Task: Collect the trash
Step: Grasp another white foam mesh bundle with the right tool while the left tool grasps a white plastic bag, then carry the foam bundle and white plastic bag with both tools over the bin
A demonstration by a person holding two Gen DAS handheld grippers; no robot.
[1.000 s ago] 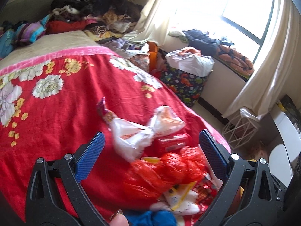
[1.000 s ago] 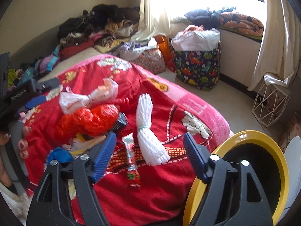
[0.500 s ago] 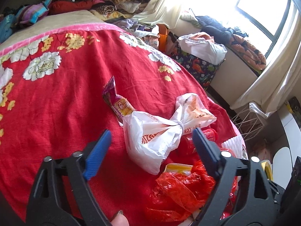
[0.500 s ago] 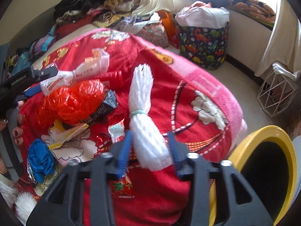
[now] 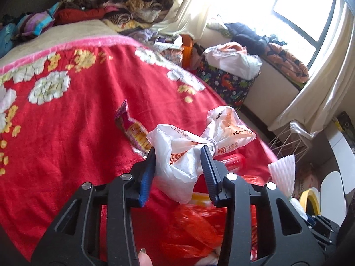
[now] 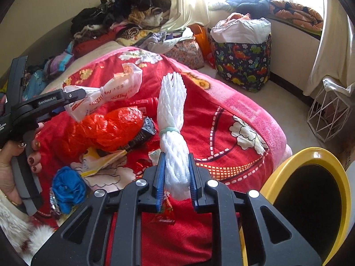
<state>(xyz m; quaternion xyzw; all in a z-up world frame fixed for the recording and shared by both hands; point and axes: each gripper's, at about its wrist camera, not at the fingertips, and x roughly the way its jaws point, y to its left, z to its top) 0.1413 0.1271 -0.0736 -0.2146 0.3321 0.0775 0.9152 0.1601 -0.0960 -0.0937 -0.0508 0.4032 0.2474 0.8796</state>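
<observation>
Gripping: left tongs [image 5: 179, 166] white bag [image 5: 177, 155], right tongs [image 6: 176, 175] foam netting [image 6: 173, 119]; red floral blanket [image 5: 66, 133], yellow-rimmed bin [image 6: 310, 155] beside.

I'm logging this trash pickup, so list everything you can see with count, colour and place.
White plastic bag: one, white with orange print, tied, between the left gripper's fingers.
Foam net bundle: one, white, banded, between the right gripper's fingers.
Red plastic bag: one, on the blanket.
Blue crumpled piece: one, blanket's near edge.
Snack wrapper: one, purple-yellow, on the blanket.
Blanket: one, red floral, on the bed.
Bin: one, yellow rim, lower right.
Dinosaur-print basket: one, dark, by the window.
Left gripper: closed on the bag.
Right gripper: closed on the bundle.
</observation>
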